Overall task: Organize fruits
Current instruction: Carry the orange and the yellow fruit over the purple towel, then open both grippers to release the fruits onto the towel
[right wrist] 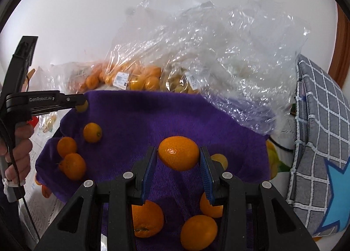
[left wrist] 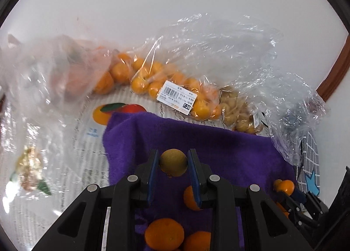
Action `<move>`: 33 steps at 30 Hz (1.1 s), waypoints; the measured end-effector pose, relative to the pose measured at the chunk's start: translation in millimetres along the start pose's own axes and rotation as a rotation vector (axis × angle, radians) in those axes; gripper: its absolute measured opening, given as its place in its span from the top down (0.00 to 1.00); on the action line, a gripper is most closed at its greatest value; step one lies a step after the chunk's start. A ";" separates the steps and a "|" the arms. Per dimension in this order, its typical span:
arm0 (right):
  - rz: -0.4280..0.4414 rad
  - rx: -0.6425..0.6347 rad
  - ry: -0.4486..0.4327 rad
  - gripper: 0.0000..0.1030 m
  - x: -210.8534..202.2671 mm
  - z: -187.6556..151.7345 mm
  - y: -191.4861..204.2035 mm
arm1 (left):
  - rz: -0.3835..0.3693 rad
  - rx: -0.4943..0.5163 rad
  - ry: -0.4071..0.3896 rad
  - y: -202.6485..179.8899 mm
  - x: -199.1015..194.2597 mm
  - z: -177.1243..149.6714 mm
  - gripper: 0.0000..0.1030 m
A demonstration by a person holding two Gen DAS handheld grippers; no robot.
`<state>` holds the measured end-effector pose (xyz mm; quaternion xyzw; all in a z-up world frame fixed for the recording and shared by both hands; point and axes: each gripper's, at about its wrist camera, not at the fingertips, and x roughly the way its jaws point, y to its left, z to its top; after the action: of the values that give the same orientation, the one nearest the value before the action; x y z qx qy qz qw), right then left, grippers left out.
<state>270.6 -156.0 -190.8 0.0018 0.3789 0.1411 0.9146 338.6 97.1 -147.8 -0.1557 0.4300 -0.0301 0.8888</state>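
Note:
My left gripper (left wrist: 173,162) is shut on a small yellow-green round fruit (left wrist: 173,162) above the purple towel (left wrist: 229,150). It also shows in the right wrist view (right wrist: 81,104) at the towel's far left corner. My right gripper (right wrist: 178,156) is shut on an orange kumquat (right wrist: 178,153) above the same towel (right wrist: 153,115). Several loose orange fruits (right wrist: 74,165) lie on the towel. A clear bag of small oranges with a price label (left wrist: 177,95) lies behind the towel.
A bag of pale yellow fruits (left wrist: 238,108) lies right of the orange bag. Crumpled clear plastic (right wrist: 229,58) is heaped at the back right. A grey checked cushion (right wrist: 319,132) stands on the right. Printed plastic sheeting (left wrist: 54,152) covers the surface on the left.

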 end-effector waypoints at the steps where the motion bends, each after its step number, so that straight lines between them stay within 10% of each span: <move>1: 0.000 -0.002 0.000 0.62 1.2 -1.7 0.6 | -0.004 0.002 0.026 0.3 5.1 -1.9 0.75; 33: -0.051 -0.034 0.092 0.56 22.5 -8.9 5.7 | 0.034 0.051 0.095 -4.6 18.2 -26.6 0.66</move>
<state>278.0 -145.6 -212.2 -0.0298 0.4181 0.1240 0.8994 329.8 82.7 -175.7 -0.1241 0.4732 -0.0333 0.8716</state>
